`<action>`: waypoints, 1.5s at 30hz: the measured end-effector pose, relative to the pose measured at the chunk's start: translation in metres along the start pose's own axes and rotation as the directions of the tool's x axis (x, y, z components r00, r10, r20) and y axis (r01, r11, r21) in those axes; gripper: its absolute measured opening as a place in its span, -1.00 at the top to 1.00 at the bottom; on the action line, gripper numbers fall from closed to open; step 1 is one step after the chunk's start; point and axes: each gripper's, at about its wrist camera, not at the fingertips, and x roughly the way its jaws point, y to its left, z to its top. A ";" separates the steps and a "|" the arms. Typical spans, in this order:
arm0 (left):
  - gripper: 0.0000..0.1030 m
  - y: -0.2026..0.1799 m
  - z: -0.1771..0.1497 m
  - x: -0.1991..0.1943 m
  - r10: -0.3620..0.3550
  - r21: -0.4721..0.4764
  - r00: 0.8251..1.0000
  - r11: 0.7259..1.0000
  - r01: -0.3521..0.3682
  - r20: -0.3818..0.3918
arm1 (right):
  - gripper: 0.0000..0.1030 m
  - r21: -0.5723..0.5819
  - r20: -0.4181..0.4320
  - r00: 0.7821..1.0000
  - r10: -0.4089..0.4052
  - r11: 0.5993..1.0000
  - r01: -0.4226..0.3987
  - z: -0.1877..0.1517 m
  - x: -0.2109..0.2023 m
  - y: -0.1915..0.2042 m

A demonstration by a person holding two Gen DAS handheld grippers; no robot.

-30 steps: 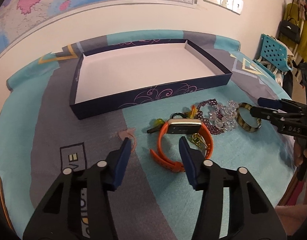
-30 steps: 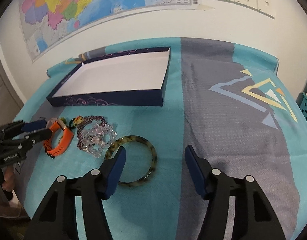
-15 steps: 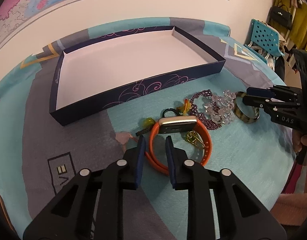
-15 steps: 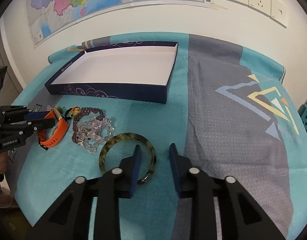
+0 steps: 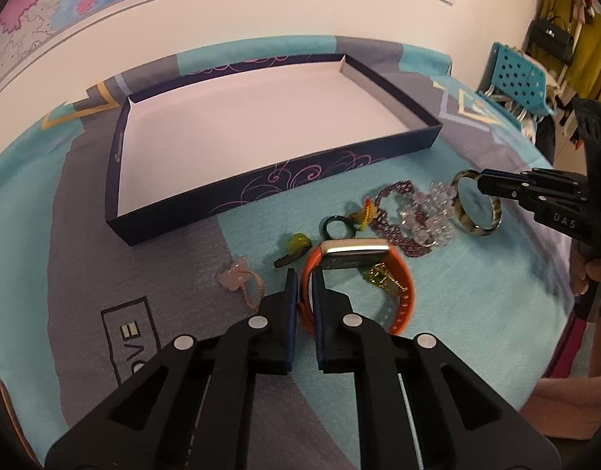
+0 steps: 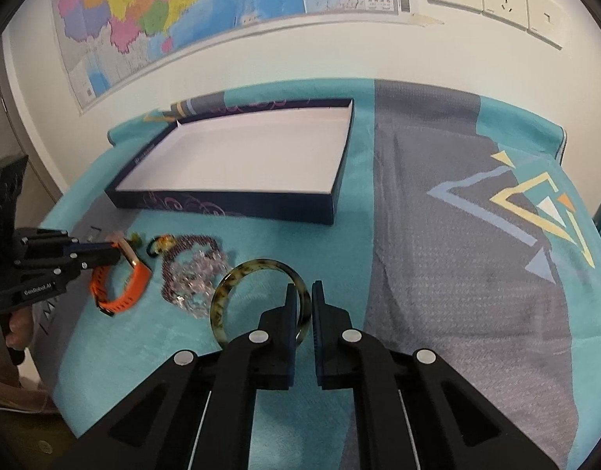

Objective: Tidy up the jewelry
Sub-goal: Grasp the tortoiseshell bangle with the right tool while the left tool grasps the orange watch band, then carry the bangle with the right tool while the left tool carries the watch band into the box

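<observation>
Jewelry is being gripped on both sides at once. The left hand-held gripper (image 5: pixel 305 274) has just been closing and is now clamped on the strap of the orange watch (image 5: pixel 363 274), which lies directly ahead of its tips on the worktop (image 5: pixel 476 313). The strap seems chosen because it is thin enough to be pinched edge-on. The right hand-held gripper (image 6: pixel 301 291) has likewise just been closing and is now pinched on the near rim of the bangle (image 6: pixel 237 278), with one finger inside the ring and one outside. The bangle appears tilted up off the cloth, probably by that grip. Beads (image 6: pixel 194 270) lie left of the right hand-held gripper. The box (image 6: pixel 237 199), further ahead of both, holds nothing so far; it is judged to be the destination.
</observation>
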 end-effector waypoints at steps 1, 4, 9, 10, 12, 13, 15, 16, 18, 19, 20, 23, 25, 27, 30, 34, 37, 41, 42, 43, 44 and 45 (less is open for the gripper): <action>0.85 0.000 0.000 -0.001 -0.002 0.002 1.000 1.000 0.002 0.004 | 0.89 0.001 0.007 1.000 0.007 1.000 -0.007 0.002 -0.002 0.000; 0.84 0.002 0.000 -0.006 -0.016 -0.007 1.000 1.000 0.016 0.010 | 0.89 -0.003 0.027 1.000 0.016 1.000 -0.016 0.008 -0.007 0.002; 0.84 0.007 0.002 -0.012 -0.026 -0.023 0.999 0.999 0.027 0.023 | 0.89 -0.018 0.052 0.998 0.035 0.999 -0.034 0.021 -0.009 0.006; 0.84 0.006 0.001 -0.011 -0.024 -0.012 0.999 1.000 0.024 0.021 | 0.89 -0.022 0.054 0.998 0.039 0.999 -0.038 0.023 -0.009 0.008; 0.85 0.004 -0.002 -0.008 -0.038 -0.003 0.999 0.999 0.038 -0.001 | 0.89 -0.030 0.050 0.998 0.045 0.999 -0.044 0.025 -0.006 0.011; 0.85 0.002 -0.005 -0.005 -0.042 0.005 0.999 0.999 0.042 -0.018 | 0.89 -0.031 0.048 0.998 0.045 0.999 -0.043 0.025 -0.004 0.012; 0.72 0.001 -0.009 -0.001 -0.047 0.015 0.998 0.999 0.048 -0.040 | 0.89 -0.029 0.040 0.998 0.051 0.998 -0.050 0.024 -0.001 0.013; 0.66 0.000 -0.010 0.001 -0.043 0.023 0.998 0.999 0.044 -0.042 | 0.88 -0.027 0.037 0.998 0.051 0.998 -0.050 0.023 0.000 0.014; 0.61 -0.002 -0.010 0.003 -0.040 0.041 0.998 0.998 0.042 -0.044 | 0.88 -0.022 0.032 0.998 0.055 0.998 -0.054 0.021 0.002 0.014; 0.61 -0.002 -0.010 0.003 -0.045 0.046 0.998 0.998 0.048 -0.047 | 0.88 -0.022 0.030 0.998 0.054 0.998 -0.053 0.021 0.003 0.014; 0.61 -0.003 -0.009 0.005 -0.047 0.052 0.998 0.997 0.050 -0.051 | 0.88 -0.024 0.029 0.998 0.051 0.998 -0.050 0.020 0.003 0.015; 0.82 -0.005 -0.007 0.009 -0.012 0.066 0.998 0.998 0.016 -0.055 | 0.88 -0.027 0.033 0.998 0.050 0.998 -0.049 0.021 0.001 0.015; 0.89 -0.005 -0.006 0.009 -0.014 0.057 0.998 0.998 0.017 -0.055 | 0.88 -0.032 0.038 0.998 0.049 0.998 -0.048 0.022 0.000 0.016; 0.89 -0.005 -0.005 0.009 -0.015 0.048 0.999 0.999 0.018 -0.051 | 0.88 -0.038 0.044 0.998 0.047 0.998 -0.046 0.025 -0.001 0.017; 0.89 -0.001 -0.004 0.006 -0.036 0.015 0.998 0.999 0.037 -0.042 | 0.88 -0.045 0.053 0.997 0.052 0.998 -0.050 0.028 -0.003 0.017; 0.89 0.007 0.001 -0.008 -0.074 -0.029 0.997 0.997 0.074 -0.001 | 0.88 -0.055 0.068 0.996 0.061 0.997 -0.057 0.034 -0.005 0.019; 0.89 0.013 0.007 -0.017 -0.082 -0.046 0.996 0.995 0.083 0.035 | 0.88 -0.058 0.078 0.995 0.064 0.997 -0.060 0.039 -0.006 0.020; 0.88 0.022 0.020 -0.021 -0.078 -0.075 0.995 0.994 0.083 0.064 | 0.88 -0.071 0.088 0.994 0.070 0.995 -0.064 0.050 -0.003 0.022; 0.88 0.024 0.023 -0.022 -0.072 -0.079 0.995 0.994 0.077 0.069 | 0.88 -0.074 0.090 0.993 0.072 0.995 -0.065 0.053 -0.002 0.023; 0.88 0.025 0.026 -0.022 -0.061 -0.080 0.995 0.995 0.067 0.076 | 0.88 -0.079 0.091 0.993 0.071 0.995 -0.064 0.057 0.001 0.023; 0.88 0.027 0.030 -0.021 -0.051 -0.085 0.995 0.995 0.058 0.083 | 0.88 -0.082 0.090 0.993 0.071 0.995 -0.064 0.059 0.002 0.023; 0.88 0.029 0.034 -0.021 -0.049 -0.091 0.995 0.994 0.057 0.086 | 0.88 -0.084 0.088 0.993 0.074 0.994 -0.067 0.064 0.006 0.022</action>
